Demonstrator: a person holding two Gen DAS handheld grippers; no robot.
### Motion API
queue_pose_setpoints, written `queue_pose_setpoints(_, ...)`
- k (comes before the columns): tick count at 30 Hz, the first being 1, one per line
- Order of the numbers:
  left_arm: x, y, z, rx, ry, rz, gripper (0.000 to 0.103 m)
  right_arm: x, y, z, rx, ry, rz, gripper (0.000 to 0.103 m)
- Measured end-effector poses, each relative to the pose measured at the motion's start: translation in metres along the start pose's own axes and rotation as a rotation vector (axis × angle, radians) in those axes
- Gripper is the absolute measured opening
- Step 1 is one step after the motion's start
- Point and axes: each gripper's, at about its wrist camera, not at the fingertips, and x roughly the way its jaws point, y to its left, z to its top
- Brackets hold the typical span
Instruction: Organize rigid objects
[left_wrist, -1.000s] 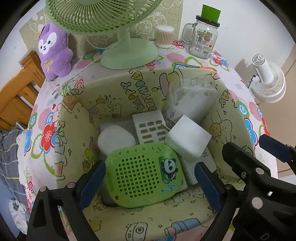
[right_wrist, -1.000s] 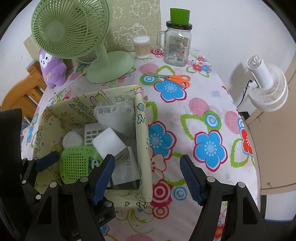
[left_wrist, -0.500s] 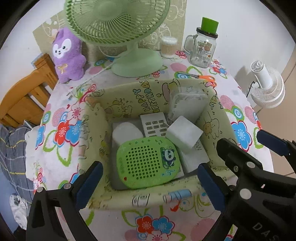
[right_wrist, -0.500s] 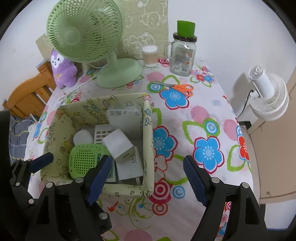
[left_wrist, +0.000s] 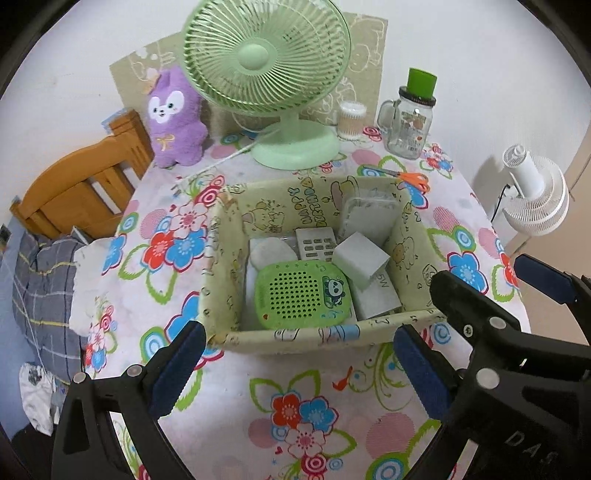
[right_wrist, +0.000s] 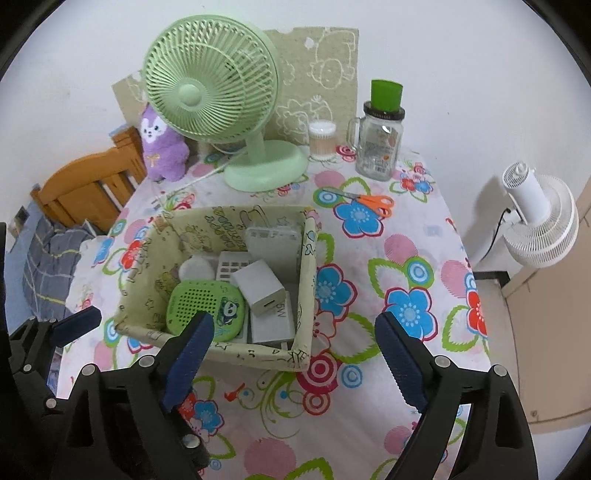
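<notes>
Both claws, left (left_wrist: 295, 360) & right (right_wrist: 291, 354), wide open, empty, over floral tablecloth (right_wrist: 406, 258).

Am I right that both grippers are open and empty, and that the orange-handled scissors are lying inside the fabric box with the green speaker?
Not quite. The orange-handled scissors lie outside the fabric box, on the tablecloth beyond it, as the right wrist view shows. The left gripper and right gripper are open and empty, and the green speaker is inside.
</notes>
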Motion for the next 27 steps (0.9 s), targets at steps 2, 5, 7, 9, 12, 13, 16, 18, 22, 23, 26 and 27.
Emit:
queue_pose_setpoints(2, -0.008, 0.002, -0.003, -0.017, -0.009, 0.011, 0.103, -0.006, -0.001, -0.001, -0.003, -0.007, 0.010, 0.093)
queue_pose_setpoints(5, -0.021, 0.006, -0.008, -0.037, -0.019, 0.030, 0.103, -0.016, -0.001, -0.003, -0.016, -0.012, 0.017, 0.093)
queue_pose_setpoints(7, -0.030, 0.009, -0.010, -0.044, -0.025, 0.028, 0.103, -0.024, -0.001, -0.003, -0.016, -0.019, 0.002, 0.093)
queue_pose_setpoints(9, -0.040, 0.014, -0.011, -0.053, -0.036, 0.022, 0.103, -0.035, -0.002, -0.003, -0.014, -0.042, 0.006, 0.093)
queue_pose_setpoints(12, -0.058, 0.019, -0.012, -0.055, -0.063, 0.016, 0.103, -0.051, -0.003, -0.003, 0.002, -0.068, -0.006, 0.093)
queue_pose_setpoints(13, -0.064, 0.020, -0.013, -0.054, -0.073, 0.011, 0.103, -0.055, -0.003, -0.003, 0.010, -0.073, -0.009, 0.093)
queue_pose_setpoints(16, -0.081, 0.024, -0.016, -0.052, -0.101, -0.010, 0.103, -0.070, -0.006, -0.006, 0.048, -0.084, -0.023, 0.093)
queue_pose_setpoints(18, -0.091, 0.024, -0.019, -0.040, -0.113, -0.020, 0.103, -0.083, -0.006, -0.009, 0.074, -0.088, -0.046, 0.093)
queue_pose_setpoints(22, -0.110, 0.021, -0.022, -0.006, -0.141, -0.024, 0.103, -0.109, -0.004, -0.015, 0.102, -0.130, -0.133, 0.093)
queue_pose_setpoints(23, -0.114, 0.021, -0.023, -0.001, -0.144, -0.034, 0.103, -0.114, -0.004, -0.016, 0.107, -0.144, -0.152, 0.093)
queue_pose_setpoints(26, -0.124, 0.020, -0.026, 0.018, -0.155, -0.046, 0.103, -0.132, -0.003, -0.019, 0.119, -0.183, -0.189, 0.093)
queue_pose_setpoints(27, -0.126, 0.020, -0.026, 0.026, -0.157, -0.050, 0.103, -0.137, -0.003, -0.020, 0.123, -0.185, -0.191, 0.093)
